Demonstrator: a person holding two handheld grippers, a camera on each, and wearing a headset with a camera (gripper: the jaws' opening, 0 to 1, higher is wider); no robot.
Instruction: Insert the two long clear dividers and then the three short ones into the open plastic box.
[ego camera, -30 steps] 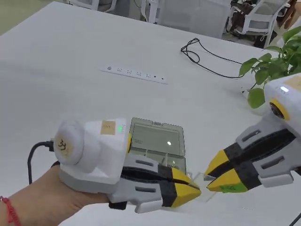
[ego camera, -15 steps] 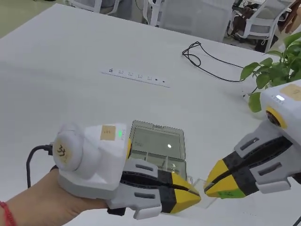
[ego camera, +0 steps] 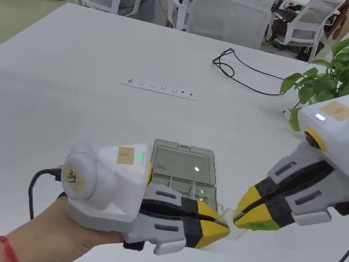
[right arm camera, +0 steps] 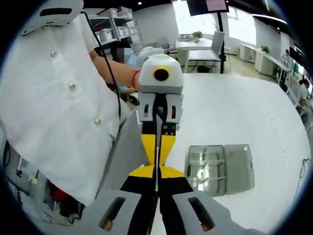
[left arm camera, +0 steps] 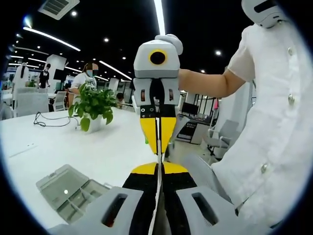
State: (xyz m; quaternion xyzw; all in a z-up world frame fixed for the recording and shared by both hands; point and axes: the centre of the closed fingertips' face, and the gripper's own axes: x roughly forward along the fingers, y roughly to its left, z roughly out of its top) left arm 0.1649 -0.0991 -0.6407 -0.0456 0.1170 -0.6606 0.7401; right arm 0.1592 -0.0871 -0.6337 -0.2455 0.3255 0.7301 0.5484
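The open clear plastic box (ego camera: 182, 166) lies flat on the white table, lid folded back; it also shows in the left gripper view (left arm camera: 68, 191) and the right gripper view (right arm camera: 220, 169). In front of the box my left gripper (ego camera: 224, 228) and right gripper (ego camera: 238, 218) meet tip to tip above the table. A small clear divider (ego camera: 227, 210) sits between the tips. In the left gripper view the jaws (left arm camera: 159, 166) are pressed together on its thin edge. The right gripper (right arm camera: 156, 169) is likewise shut on it, with the left one facing it.
A white power strip (ego camera: 158, 88) lies mid-table beyond the box. A black cable (ego camera: 240, 63) loops at the far right, beside a green plant (ego camera: 316, 82). Office chairs (ego camera: 300, 22) stand past the far table edge. The near table edge lies just below the grippers.
The head camera has shifted a little. Both grippers stay tip to tip on the divider, and the right one has drifted slightly down and left.
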